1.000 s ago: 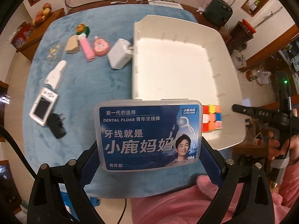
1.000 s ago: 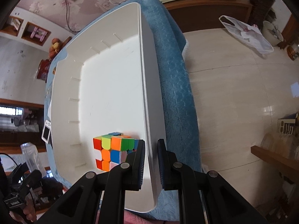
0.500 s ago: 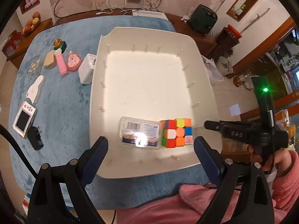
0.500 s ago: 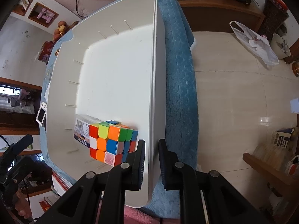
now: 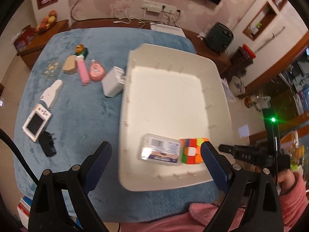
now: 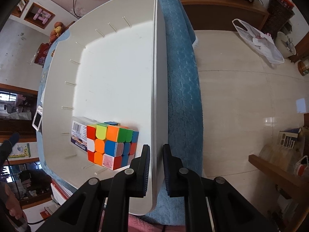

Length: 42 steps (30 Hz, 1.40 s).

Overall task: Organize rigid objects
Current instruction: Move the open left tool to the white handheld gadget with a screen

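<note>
I see a blue plush cloth (image 5: 81, 119) spread over the table, hanging over its edge toward a pale tiled floor (image 6: 241, 100). At the far wall a wooden sideboard (image 5: 48, 31) carries a pile of fruit (image 5: 47, 20). A white power strip (image 5: 160, 7) is fixed to the wallpaper with cables trailing from it. Farther right a dark green box-shaped appliance (image 5: 219, 36) stands on a low wooden cabinet. On the floor lies a white plastic bag (image 6: 256, 38).
</note>
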Each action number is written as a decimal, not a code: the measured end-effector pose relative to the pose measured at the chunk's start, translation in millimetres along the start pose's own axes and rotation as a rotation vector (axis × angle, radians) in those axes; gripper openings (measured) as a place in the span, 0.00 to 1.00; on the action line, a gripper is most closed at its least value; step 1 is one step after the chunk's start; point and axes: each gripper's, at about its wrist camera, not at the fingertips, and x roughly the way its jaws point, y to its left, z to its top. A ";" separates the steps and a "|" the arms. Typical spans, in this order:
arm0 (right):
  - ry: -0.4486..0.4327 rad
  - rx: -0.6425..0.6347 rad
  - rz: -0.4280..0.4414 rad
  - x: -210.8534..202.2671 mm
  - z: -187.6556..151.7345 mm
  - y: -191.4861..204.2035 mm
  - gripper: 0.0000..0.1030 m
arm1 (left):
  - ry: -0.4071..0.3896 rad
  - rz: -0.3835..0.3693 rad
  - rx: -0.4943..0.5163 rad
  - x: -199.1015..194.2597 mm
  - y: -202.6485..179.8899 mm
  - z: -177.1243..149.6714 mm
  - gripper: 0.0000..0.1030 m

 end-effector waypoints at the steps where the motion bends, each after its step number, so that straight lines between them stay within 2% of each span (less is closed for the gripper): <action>1: 0.002 -0.003 -0.010 1.0 -0.1 1.3 0.13 | -0.004 0.009 0.001 -1.6 5.5 1.8 0.91; 7: 0.019 -0.006 -0.089 8.5 -2.4 12.8 0.13 | -0.042 0.069 0.035 -11.8 33.3 9.2 0.91; 13: 0.012 0.062 -0.125 9.6 -2.7 13.2 0.12 | -0.058 0.125 0.068 -19.4 65.0 16.2 0.91; 20: 0.000 0.132 -0.211 10.3 -1.8 18.5 0.12 | -0.020 0.140 0.094 -20.1 107.6 30.3 0.91; 29: -0.014 0.228 -0.279 8.9 -3.3 20.7 0.12 | 0.070 0.183 0.152 -10.4 155.2 45.8 0.92; 37: -0.041 0.320 -0.281 8.8 -6.1 17.7 0.13 | 0.197 0.257 0.240 14.0 191.2 55.6 0.92; 42: -0.049 0.334 -0.302 8.6 -5.8 20.0 0.14 | 0.283 0.295 0.283 34.4 210.6 57.1 0.92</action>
